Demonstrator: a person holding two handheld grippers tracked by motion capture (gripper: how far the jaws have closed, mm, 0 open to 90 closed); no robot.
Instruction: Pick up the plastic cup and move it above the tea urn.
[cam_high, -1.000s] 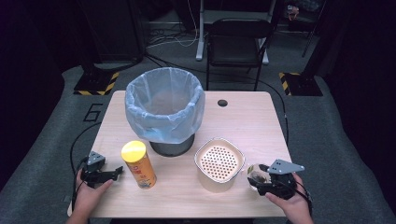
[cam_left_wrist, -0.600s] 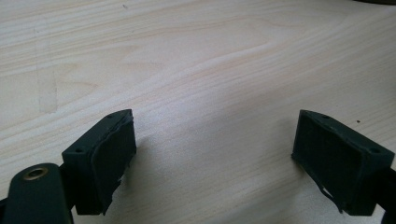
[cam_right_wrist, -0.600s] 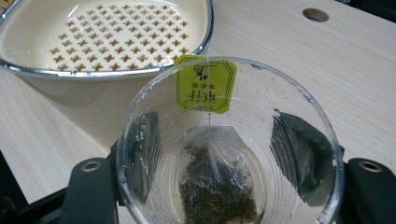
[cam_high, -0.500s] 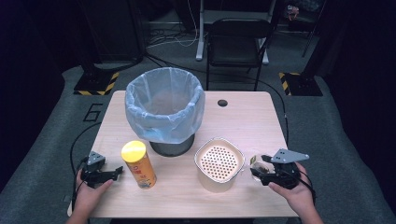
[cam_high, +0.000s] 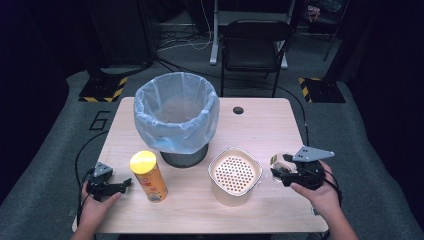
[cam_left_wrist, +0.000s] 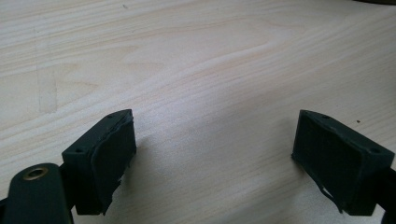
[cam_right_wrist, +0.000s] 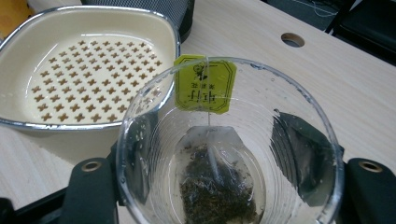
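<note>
My right gripper (cam_high: 279, 172) is shut on a clear plastic cup (cam_right_wrist: 229, 149), held just above the table at the right. Inside the cup lies a used tea bag (cam_right_wrist: 217, 182) with a yellow-green tag (cam_right_wrist: 204, 84) hanging at the rim. The cup (cam_high: 280, 161) sits just right of a cream strainer bowl (cam_high: 235, 172) with a perforated insert (cam_right_wrist: 88, 79). My left gripper (cam_high: 117, 186) rests at the table's left front, open, with only bare wood (cam_left_wrist: 210, 93) between its pads (cam_left_wrist: 112, 154). A yellow chip can (cam_high: 148, 176) stands just right of it.
A dark bin lined with a pale blue bag (cam_high: 176, 116) stands at the table's centre back. A cable hole (cam_high: 238, 110) lies in the tabletop behind the bowl. A black chair (cam_high: 255, 45) stands beyond the far edge.
My right gripper has lifted the cup a little off the table and moved slightly right, away from the bowl. The left gripper has stayed put.
</note>
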